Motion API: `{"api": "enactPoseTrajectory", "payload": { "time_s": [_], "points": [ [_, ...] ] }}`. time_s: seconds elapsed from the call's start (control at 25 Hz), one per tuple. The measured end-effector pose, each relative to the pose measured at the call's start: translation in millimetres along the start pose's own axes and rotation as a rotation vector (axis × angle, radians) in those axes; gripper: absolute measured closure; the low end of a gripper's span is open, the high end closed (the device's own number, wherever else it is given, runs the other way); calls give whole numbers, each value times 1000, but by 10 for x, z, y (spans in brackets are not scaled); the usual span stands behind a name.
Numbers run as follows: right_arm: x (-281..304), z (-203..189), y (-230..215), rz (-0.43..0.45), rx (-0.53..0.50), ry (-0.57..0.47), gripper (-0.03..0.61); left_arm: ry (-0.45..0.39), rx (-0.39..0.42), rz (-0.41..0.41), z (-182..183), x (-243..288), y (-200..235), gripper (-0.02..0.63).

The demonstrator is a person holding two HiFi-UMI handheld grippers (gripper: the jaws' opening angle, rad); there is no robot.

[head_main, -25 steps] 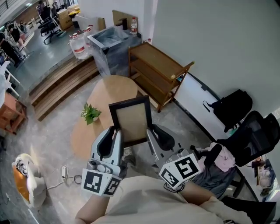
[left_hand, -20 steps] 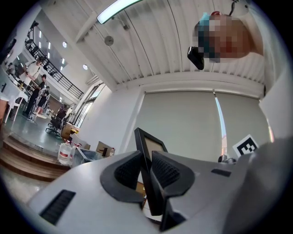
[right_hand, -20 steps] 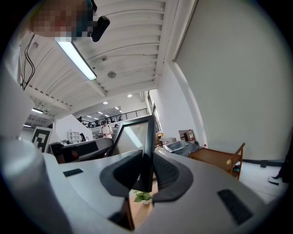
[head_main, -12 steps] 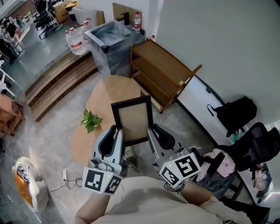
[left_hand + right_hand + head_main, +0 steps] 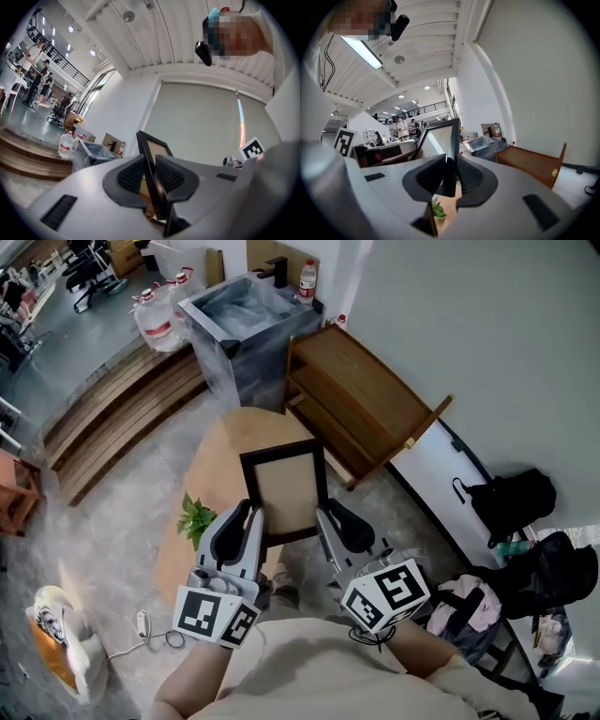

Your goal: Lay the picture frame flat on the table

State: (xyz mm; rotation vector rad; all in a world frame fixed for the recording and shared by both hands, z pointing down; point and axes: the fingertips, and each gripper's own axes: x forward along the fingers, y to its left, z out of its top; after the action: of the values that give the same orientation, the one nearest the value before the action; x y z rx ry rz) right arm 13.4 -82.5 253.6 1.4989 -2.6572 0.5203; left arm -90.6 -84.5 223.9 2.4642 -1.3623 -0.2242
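Note:
A black picture frame (image 5: 286, 491) with a tan back panel is held upright in the air above the oval wooden table (image 5: 220, 460). My left gripper (image 5: 251, 521) is shut on the frame's left edge (image 5: 151, 161). On the opposite side, the right gripper (image 5: 328, 519) is shut on the right edge (image 5: 451, 150). Both pairs of jaws press against the black moulding. The frame's lower edge is hidden behind the grippers in the head view.
A small green potted plant (image 5: 195, 517) stands on the table's near left part. Beyond the table sit a wooden shelf unit (image 5: 366, 404) and a plastic-wrapped box (image 5: 239, 324). Wooden steps (image 5: 112, 423) lie to the left, and a black bag (image 5: 511, 498) to the right.
The frame and both grippers have moved forward over the table, closer to the shelf and the wrapped box. Both grips are unchanged.

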Motion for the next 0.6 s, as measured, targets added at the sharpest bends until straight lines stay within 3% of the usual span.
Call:
{"api": "enactPoseTrajectory", "payload": {
  "time_s": [0.4,0.6],
  "points": [
    [949,-99,-303,4,56,77,523,45,-52,48,-75,601,763,541],
    [1247,-274,-492,36,75,139,523,77,-110,104,-291,833,1027,541]
  ]
}}
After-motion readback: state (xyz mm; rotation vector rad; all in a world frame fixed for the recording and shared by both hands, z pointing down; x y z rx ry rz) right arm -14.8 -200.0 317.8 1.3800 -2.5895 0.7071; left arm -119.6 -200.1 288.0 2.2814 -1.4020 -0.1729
